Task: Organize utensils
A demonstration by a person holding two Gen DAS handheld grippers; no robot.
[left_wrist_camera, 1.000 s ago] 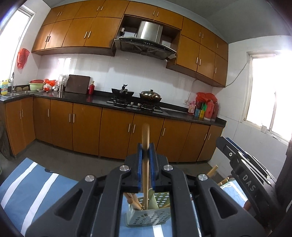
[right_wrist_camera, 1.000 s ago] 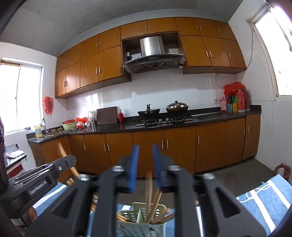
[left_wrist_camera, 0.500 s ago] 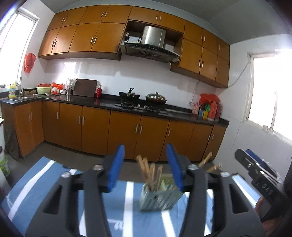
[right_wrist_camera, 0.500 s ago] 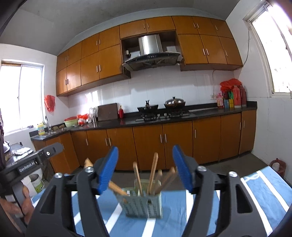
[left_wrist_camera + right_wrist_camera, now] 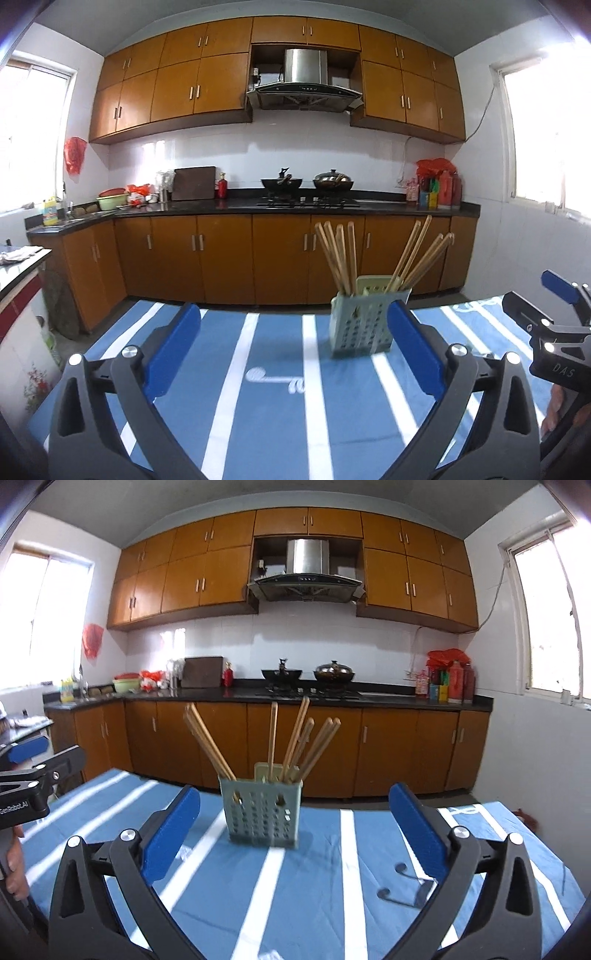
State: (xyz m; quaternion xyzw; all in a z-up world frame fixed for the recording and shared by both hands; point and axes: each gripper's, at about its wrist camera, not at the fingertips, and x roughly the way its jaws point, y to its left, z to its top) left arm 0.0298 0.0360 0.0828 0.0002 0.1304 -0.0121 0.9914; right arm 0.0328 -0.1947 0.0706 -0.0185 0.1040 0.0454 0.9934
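Observation:
A pale green perforated utensil holder (image 5: pixel 364 320) stands upright on the blue striped tablecloth (image 5: pixel 273 398). Several wooden chopsticks (image 5: pixel 338 258) stick up out of its compartments. It also shows in the right wrist view (image 5: pixel 263 812) with the chopsticks (image 5: pixel 291 738) fanned out. My left gripper (image 5: pixel 293 343) is open and empty, back from the holder, which sits ahead and to the right. My right gripper (image 5: pixel 295 823) is open and empty, with the holder ahead between its fingers. Each gripper shows at the edge of the other's view.
The blue and white striped cloth (image 5: pixel 347 878) covers the table. Beyond its far edge are brown kitchen cabinets (image 5: pixel 229 254), a black counter with a stove and two pots (image 5: pixel 306 182), and bottles (image 5: pixel 439 188) at the right end.
My left gripper let go of a chopstick into the holder and opened. Both grippers pulled back from above the holder and now stand wide open.

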